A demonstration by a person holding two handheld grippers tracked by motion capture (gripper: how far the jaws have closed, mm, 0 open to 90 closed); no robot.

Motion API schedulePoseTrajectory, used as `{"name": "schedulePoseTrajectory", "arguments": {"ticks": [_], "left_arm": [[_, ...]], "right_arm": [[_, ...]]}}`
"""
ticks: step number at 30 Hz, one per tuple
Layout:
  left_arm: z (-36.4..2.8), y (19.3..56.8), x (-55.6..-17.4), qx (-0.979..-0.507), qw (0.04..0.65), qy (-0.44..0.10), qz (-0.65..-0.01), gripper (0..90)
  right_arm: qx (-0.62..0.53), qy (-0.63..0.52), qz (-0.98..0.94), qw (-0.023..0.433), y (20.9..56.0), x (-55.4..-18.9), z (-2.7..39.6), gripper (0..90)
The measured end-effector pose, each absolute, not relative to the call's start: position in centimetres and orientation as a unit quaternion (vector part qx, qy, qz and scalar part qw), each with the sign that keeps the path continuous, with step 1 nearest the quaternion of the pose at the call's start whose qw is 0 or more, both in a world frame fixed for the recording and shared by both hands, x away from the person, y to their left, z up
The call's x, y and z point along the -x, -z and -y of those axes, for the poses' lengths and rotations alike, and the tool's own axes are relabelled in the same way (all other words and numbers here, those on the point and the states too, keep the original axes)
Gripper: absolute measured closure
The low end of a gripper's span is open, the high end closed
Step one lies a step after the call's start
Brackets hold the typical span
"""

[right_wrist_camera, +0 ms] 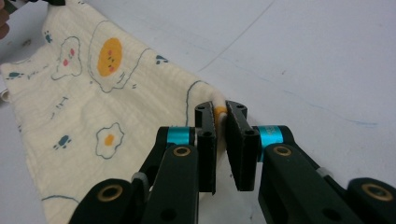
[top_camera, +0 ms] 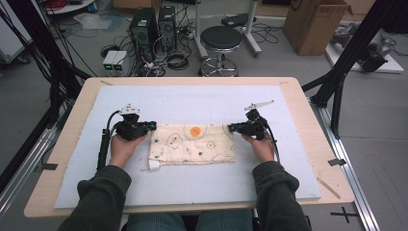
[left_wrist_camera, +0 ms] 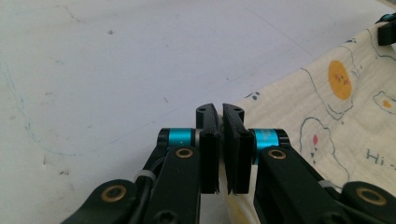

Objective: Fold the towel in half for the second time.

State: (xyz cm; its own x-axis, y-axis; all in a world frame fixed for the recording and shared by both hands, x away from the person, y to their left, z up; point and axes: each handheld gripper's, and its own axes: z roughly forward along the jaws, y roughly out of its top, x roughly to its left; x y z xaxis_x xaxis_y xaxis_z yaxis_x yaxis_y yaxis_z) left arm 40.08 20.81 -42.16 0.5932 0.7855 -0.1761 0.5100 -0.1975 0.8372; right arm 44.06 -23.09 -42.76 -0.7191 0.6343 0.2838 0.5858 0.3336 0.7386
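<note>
With left gripper (left_wrist_camera: 219,112) and right gripper (right_wrist_camera: 220,112) each clamped on a far corner of the cream egg-print muslin cloth (top_camera: 192,143) stretched between them on the pale blue-grey foam mat (top_camera: 192,103), keep tension even, lift both corners together

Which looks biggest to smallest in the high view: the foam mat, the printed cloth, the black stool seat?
1. foam mat, by far the largest.
2. printed cloth.
3. black stool seat, smallest as seen, though it stands farther from the camera, so its true size is unsure.
</note>
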Motion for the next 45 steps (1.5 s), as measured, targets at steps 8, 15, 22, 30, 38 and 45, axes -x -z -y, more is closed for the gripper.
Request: {"name": "schedulePoseTrajectory", "arguments": {"ticks": [8, 15, 22, 30, 38, 45], "left_arm": [[-21.0, 42.0, -39.3, -0.761, 0.479, -0.149, -0.412, 84.8], [-21.1, 41.9, -38.6, -0.762, 0.484, -0.149, -0.403, 84.7], [-20.9, 41.1, -37.6, -0.772, 0.487, -0.152, -0.379, 84.6], [-20.8, 40.9, -36.5, -0.779, 0.486, -0.156, -0.364, 84.5], [-21.1, 41.6, -35.6, -0.784, 0.486, -0.149, -0.357, 83.9], [-21.2, 41.7, -34.8, -0.786, 0.489, -0.147, -0.347, 83.3]], "right_arm": [[-0.358, -0.453, -0.816, 0.034, 42.6, -43.2, 23.3, 82.9], [-0.345, -0.457, -0.819, 0.034, 42.0, -42.6, 23.2, 82.8], [-0.329, -0.462, -0.823, 0.031, 41.5, -41.9, 23.1, 82.8], [-0.315, -0.469, -0.824, 0.028, 41.9, -40.9, 23.6, 82.6], [-0.300, -0.482, -0.823, 0.020, 41.9, -40.0, 23.7, 82.6], [-0.291, -0.485, -0.825, 0.016, 42.2, -39.1, 23.8, 82.4]]}}
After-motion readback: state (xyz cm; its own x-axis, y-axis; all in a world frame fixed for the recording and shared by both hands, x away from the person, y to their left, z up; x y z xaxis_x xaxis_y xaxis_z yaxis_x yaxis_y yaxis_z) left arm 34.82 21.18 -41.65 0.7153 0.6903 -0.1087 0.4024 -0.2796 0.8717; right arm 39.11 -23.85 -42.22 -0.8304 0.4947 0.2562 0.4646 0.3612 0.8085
